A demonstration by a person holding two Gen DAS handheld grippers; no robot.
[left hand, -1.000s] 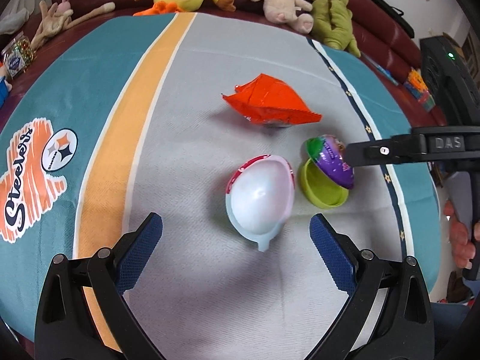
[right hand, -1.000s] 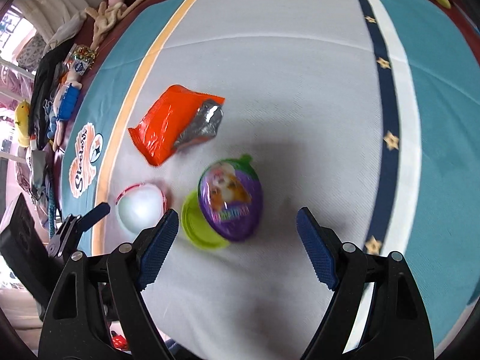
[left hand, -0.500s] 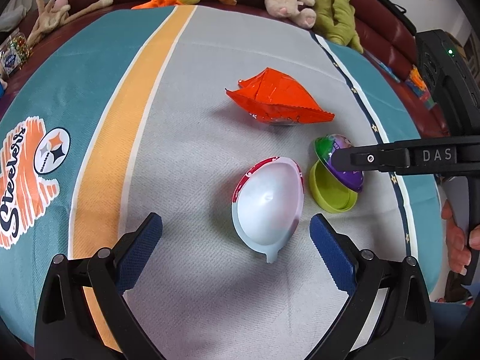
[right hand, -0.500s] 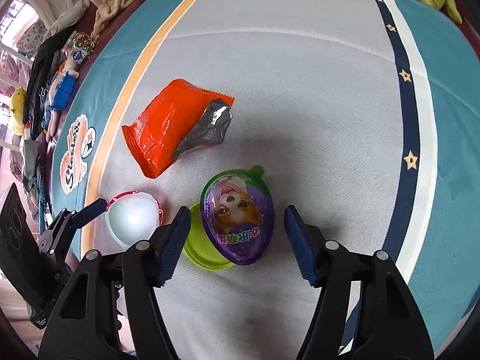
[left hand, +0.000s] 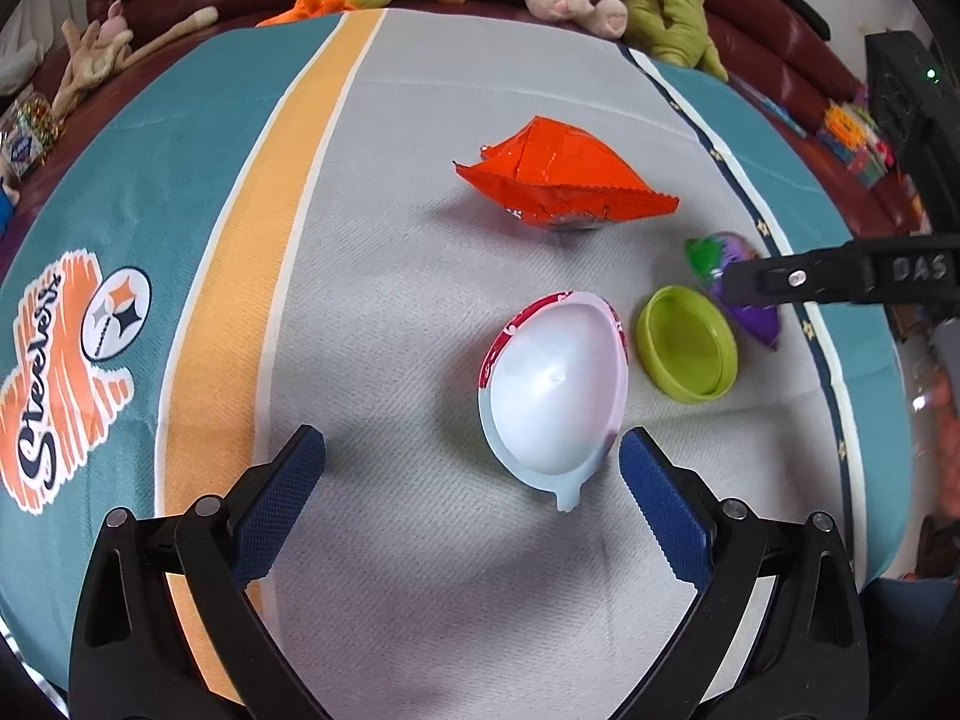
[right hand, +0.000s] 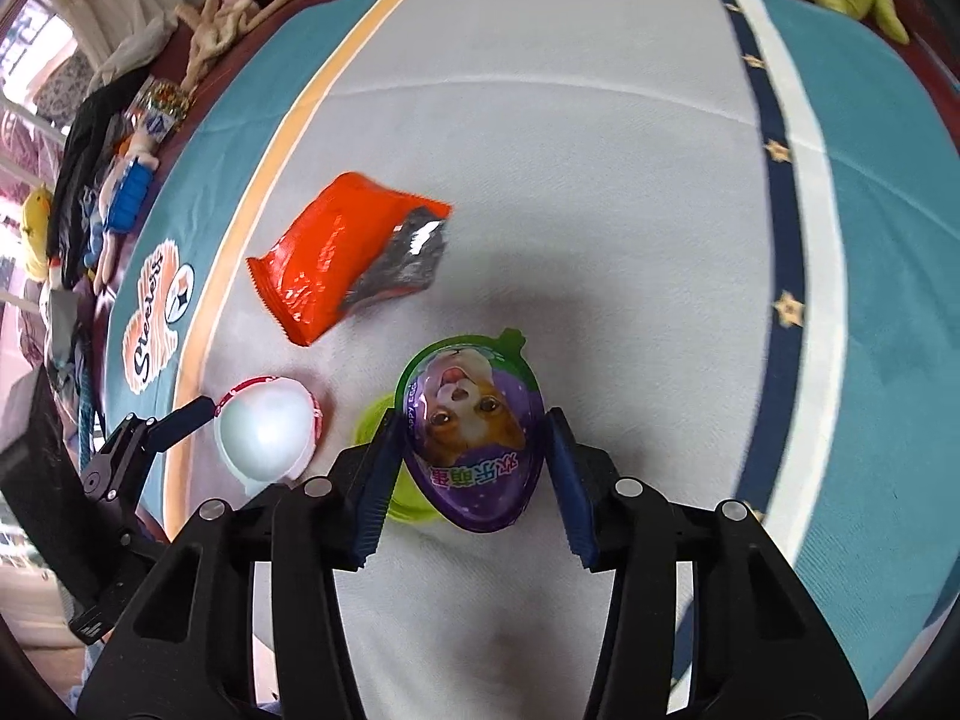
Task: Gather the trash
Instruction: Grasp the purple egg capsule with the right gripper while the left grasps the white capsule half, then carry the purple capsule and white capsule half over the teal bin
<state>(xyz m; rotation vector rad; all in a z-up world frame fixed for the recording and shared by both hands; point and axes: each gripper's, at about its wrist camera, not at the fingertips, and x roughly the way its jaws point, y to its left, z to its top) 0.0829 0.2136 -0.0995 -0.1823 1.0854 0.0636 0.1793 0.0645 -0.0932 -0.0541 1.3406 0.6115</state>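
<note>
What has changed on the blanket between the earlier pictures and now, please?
The right gripper came in around the purple egg half; its jaws are closing, pads about touching its sides. The left gripper stayed open near the white egg half. The orange wrapper and green cap stayed put.

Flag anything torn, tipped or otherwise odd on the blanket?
The orange snack bag is torn open, its silver lining showing. The white egg half lies dome-up. The purple egg half leans on the green cup, between the closing right gripper fingers.

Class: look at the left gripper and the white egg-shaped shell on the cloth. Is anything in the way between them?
Nothing visible. The left gripper is open, and the white shell lies on bare cloth just inside its right finger.
</note>
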